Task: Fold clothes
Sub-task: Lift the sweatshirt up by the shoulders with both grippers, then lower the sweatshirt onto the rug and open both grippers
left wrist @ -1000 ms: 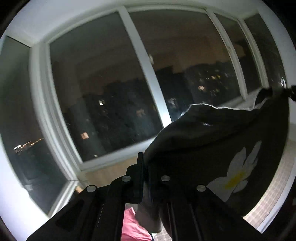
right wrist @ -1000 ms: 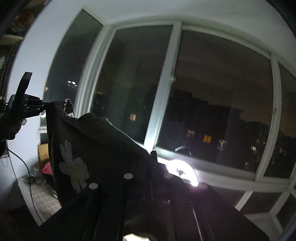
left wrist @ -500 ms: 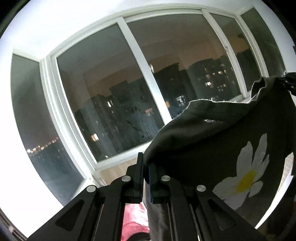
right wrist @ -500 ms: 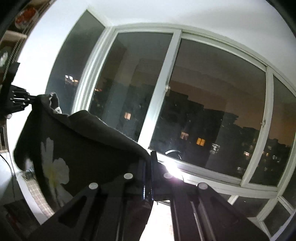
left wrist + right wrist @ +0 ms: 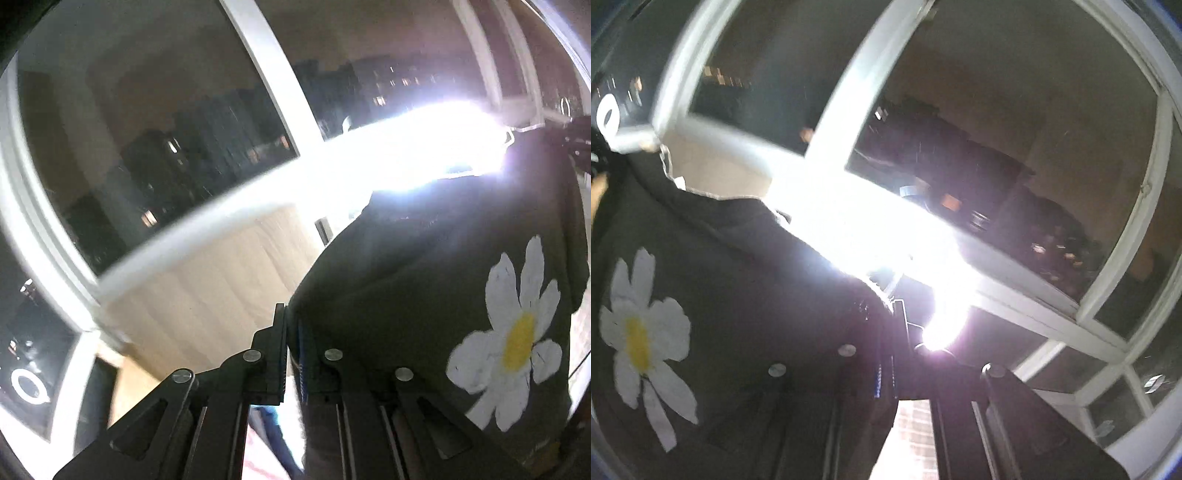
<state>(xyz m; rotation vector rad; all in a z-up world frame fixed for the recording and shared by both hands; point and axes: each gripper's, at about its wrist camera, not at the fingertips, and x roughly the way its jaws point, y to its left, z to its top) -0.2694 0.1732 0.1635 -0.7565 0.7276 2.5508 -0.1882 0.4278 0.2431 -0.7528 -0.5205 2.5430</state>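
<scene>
A dark garment (image 5: 424, 280) with a white and yellow daisy print (image 5: 513, 336) hangs in the air, stretched between both grippers. My left gripper (image 5: 293, 325) is shut on one top corner of it. My right gripper (image 5: 892, 317) is shut on the other top corner; the garment (image 5: 746, 280) and its daisy (image 5: 642, 339) fill the left of the right wrist view. The right gripper also shows at the far right edge of the left wrist view (image 5: 576, 136). The garment's lower part is out of view.
Large white-framed windows (image 5: 273, 66) with a night city outside stand ahead, above a pale wall panel (image 5: 207, 280). A very bright lamp glare (image 5: 886, 236) on the sill washes out the middle. Pink cloth (image 5: 258, 454) shows low between the left fingers.
Both grippers have tilted downward with the garment, so the window sill, the wall below it and the lamp glare have come into view. Both stay shut on the garment.
</scene>
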